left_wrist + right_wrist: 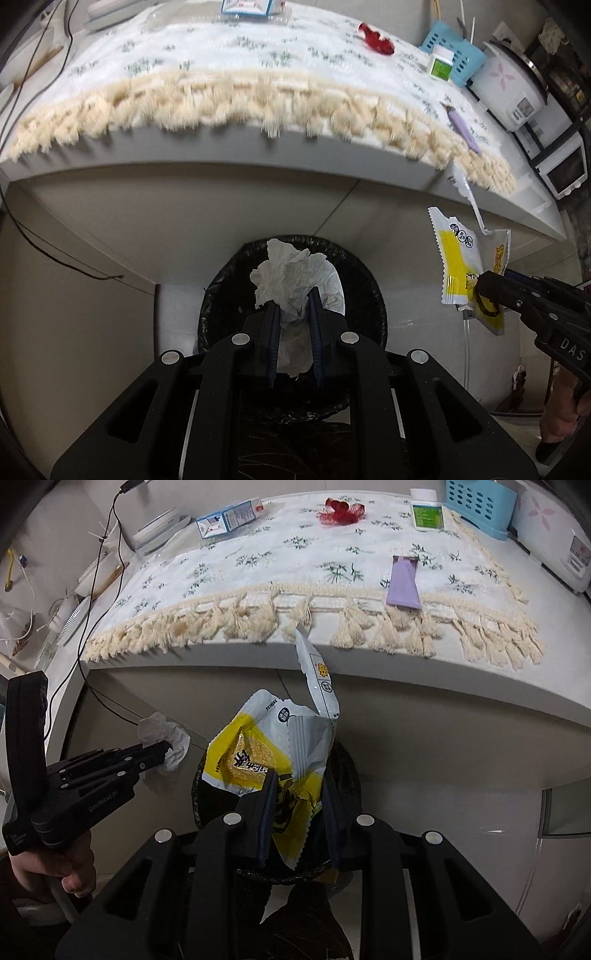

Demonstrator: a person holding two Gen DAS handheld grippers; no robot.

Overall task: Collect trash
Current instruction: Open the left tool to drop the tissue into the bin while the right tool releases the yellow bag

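My left gripper (293, 299) is shut on a crumpled white paper towel (295, 277) and holds it over a black-lined trash bin (362, 295) below the counter edge. My right gripper (299, 779) is shut on a torn yellow and white snack wrapper (273, 746) above the same bin (347, 771). In the left wrist view the right gripper (484, 291) holds the wrapper (456, 266) at the right. In the right wrist view the left gripper (166, 747) holds the towel (166, 734) at the left.
The counter (369, 672) carries a floral fringed cloth (295, 565) with a purple wrapper (403, 583), red mesh scrap (341, 511), blue-white carton (227, 518), white bottle (426, 511) and blue basket (480, 506). A rice cooker (506, 88) stands right. A black cable (92, 590) hangs left.
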